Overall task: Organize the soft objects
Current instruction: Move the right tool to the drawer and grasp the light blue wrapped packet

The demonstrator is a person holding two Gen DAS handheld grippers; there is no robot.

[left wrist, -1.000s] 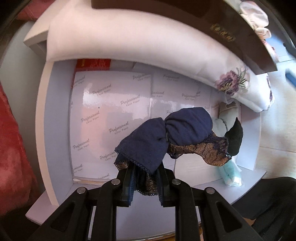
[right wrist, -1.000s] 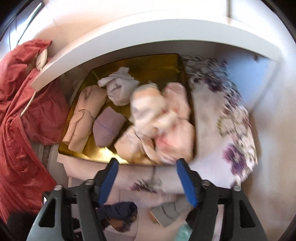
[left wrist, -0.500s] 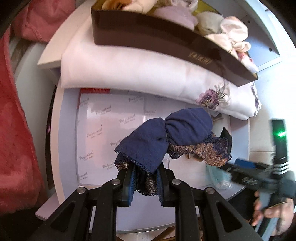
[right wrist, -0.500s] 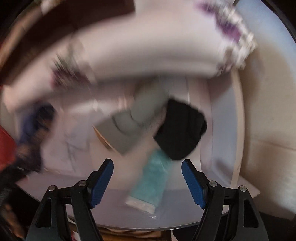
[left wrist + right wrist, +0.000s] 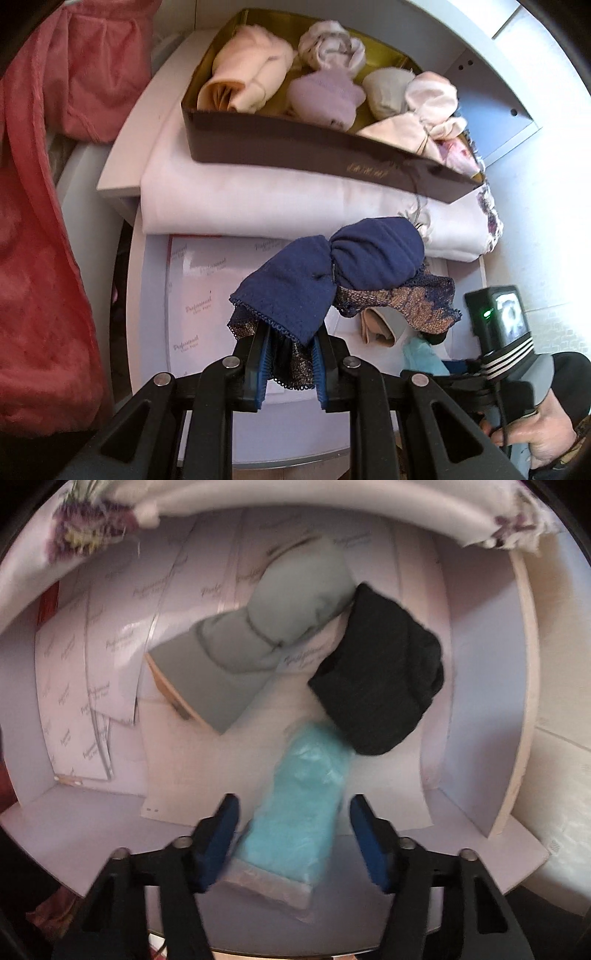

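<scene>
Lace-trimmed navy underwear [image 5: 325,280] is pinched between the fingers of the left hand-held gripper [image 5: 290,363], bunching up and away from it, above the paper-lined shelf [image 5: 147,295] and nearer than the brown box [image 5: 295,144] of rolled garments on a folded white cloth [image 5: 258,199]. The right hand-held gripper [image 5: 295,834] is spread wide, its fingers flanking the near end of a turquoise packet [image 5: 299,801]; a grey roll [image 5: 266,635] and black roll [image 5: 384,679] lie farther off.

White shelf unit [image 5: 122,173] with peg-holed side panel [image 5: 491,96], pale tiled wall [image 5: 561,775] alongside, in soft daylight.
</scene>
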